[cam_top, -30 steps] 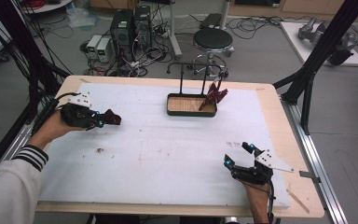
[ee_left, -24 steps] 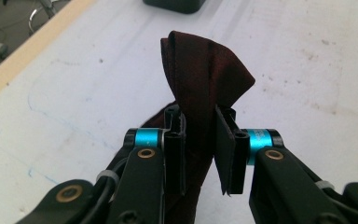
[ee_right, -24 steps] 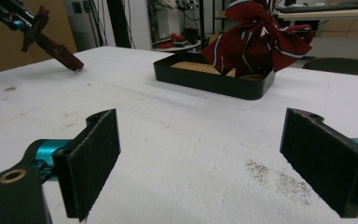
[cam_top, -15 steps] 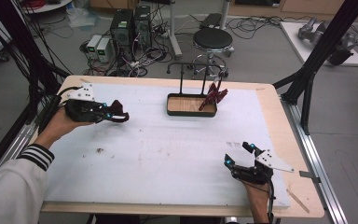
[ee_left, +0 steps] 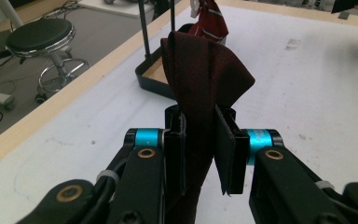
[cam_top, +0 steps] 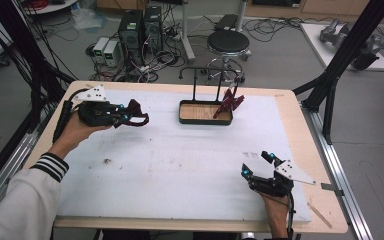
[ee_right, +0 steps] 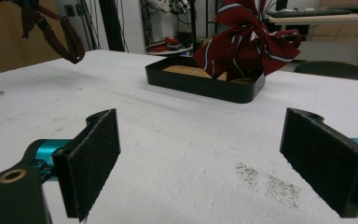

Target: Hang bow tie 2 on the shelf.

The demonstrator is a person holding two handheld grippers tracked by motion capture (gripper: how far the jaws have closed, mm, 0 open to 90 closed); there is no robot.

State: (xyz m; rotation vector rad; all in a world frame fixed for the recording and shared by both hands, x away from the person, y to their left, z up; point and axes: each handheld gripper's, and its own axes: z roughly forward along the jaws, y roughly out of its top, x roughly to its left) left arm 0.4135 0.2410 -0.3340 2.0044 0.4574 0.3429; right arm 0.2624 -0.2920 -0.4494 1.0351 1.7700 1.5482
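we see the left claw (cam_top: 130, 118) clamped on a dark maroon bow tie (cam_top: 136, 113), held above the surface (cam_top: 180, 165), to the left of the black tray (cam_top: 205, 120) and well apart from it. in the left gripper view the woven cloth (ee_left: 200, 74) is pinched flat between the two black pads (ee_left: 226, 149) and fans upward into a folded, pointed shape; its weave looks fine and matte. in the right gripper view a thin strap (ee_right: 58, 37) hangs in a loop from the same tie.

the tray is a shallow rounded rectangle of dark metal with a pale wooden floor, and a thin black rack (cam_top: 207, 75) of rods rises from it. a second bow tie (cam_top: 228, 101), red with pale stripes, sits at the tray's right end, crumpled into stiff folds.

the right claw (cam_top: 257, 165) rests low on the surface, nearer to us than the tray and to its right, its jaws wide apart with nothing between them. its pads (ee_right: 93, 158) are flat slabs faced with coarse, felt-like black.

the surface is a white foam-like sheet, faintly speckled, laid on a pale wooden board.
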